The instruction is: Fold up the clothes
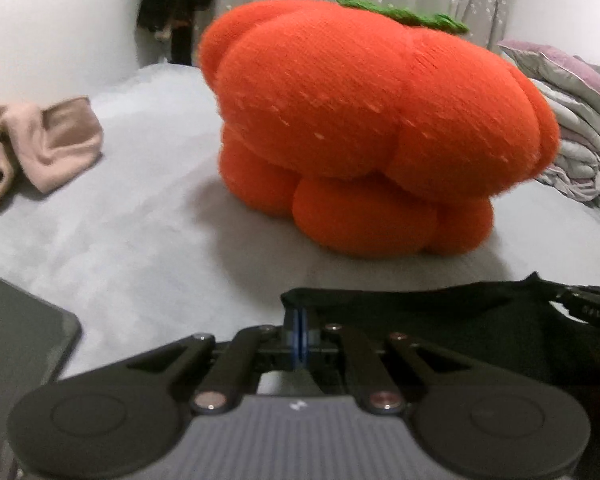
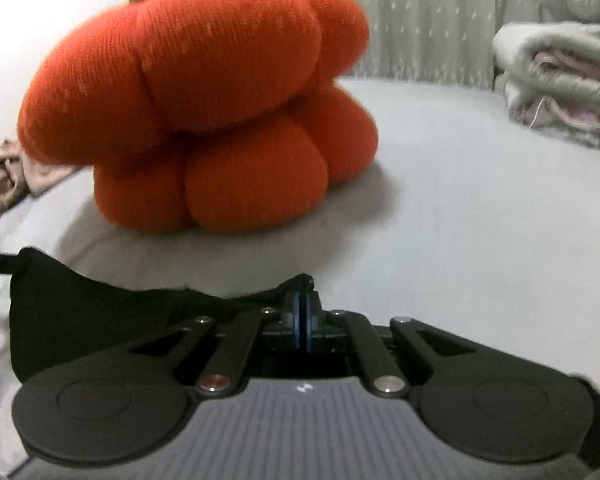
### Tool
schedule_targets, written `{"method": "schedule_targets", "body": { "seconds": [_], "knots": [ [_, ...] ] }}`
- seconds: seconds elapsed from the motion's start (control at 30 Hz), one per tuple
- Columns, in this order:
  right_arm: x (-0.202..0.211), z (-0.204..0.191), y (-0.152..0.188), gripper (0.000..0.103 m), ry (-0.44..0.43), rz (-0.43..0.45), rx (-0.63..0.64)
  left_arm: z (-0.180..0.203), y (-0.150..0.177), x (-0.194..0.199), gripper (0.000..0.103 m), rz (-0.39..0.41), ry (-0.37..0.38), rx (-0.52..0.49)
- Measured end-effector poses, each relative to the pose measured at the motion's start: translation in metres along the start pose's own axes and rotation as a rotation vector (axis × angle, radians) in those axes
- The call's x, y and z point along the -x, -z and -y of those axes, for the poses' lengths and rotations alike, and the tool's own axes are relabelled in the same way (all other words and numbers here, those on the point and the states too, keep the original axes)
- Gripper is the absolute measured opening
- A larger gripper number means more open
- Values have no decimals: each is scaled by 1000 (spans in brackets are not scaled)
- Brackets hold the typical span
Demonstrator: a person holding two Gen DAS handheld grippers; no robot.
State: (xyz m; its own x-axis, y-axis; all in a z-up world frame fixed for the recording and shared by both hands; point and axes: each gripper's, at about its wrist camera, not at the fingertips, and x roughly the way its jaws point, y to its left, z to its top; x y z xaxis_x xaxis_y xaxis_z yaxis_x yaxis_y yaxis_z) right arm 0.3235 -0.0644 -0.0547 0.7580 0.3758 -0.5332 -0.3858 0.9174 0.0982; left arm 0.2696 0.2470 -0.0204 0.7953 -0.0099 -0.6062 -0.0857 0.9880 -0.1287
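Left wrist: black garment (image 1: pixel 440 320) seemingly crosswise.

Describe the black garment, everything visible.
The black garment is dark, matte, soft-looking cloth with no visible print. It is stretched between the two grippers: the left gripper is shut on one end of its upper edge, the right gripper on the other. That edge sags between them, wavy. It hangs just above the grey bed, in front of the orange plush, apart from it. Its lower part is hidden.
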Motion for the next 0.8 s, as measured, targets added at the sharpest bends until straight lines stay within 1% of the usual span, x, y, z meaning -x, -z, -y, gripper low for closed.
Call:
{"method": "schedule_targets", "body": {
  "seconds": [0.1, 0.27, 0.37, 0.4, 0.43, 0.47, 0.5, 0.53, 0.57, 0.7, 0.8],
  "knots": [
    [-5, -3, -5, 3, 28, 11, -2, -4, -2, -13, 2, -13, -12, 7],
    [-34, -12, 3, 3, 74, -60, 26, 1, 6, -49, 2, -64, -30, 31],
    [-32, -15, 4, 5, 88, -53, 37, 4, 12, -55, 3, -47, -40, 41],
    [-30, -16, 4, 7, 86, -53, 38, 4, 13, -53, 7, -43, -38, 55],
    [-27, -18, 3, 11, 85, -54, 38, 2, 14, -50, 10, -41, -32, 77],
    [-25, -19, 2, 17, 84, -54, 38, 1, 15, -47, 17, -44, -21, 96],
    [-23, -20, 1, 25, 83, -55, 38, -1, 16, -43, 21, -47, -11, 115],
    [-20, -21, 0, 31, 82, -55, 38, -2, 18, -38, 23, -50, -2, 132],
    [-18, -22, -1, 40, 81, -56, 39, -3, 19, -34, 24, -53, 4, 144],
    [-4, -28, -2, 41, 59, -62, 49, -4, 28, -23, 26, -100, 68, 215],
    [13, -36, 2, 41, 14, -70, 49, -5, 34, -16, 27, -141, 123, 271]
  ]
}}
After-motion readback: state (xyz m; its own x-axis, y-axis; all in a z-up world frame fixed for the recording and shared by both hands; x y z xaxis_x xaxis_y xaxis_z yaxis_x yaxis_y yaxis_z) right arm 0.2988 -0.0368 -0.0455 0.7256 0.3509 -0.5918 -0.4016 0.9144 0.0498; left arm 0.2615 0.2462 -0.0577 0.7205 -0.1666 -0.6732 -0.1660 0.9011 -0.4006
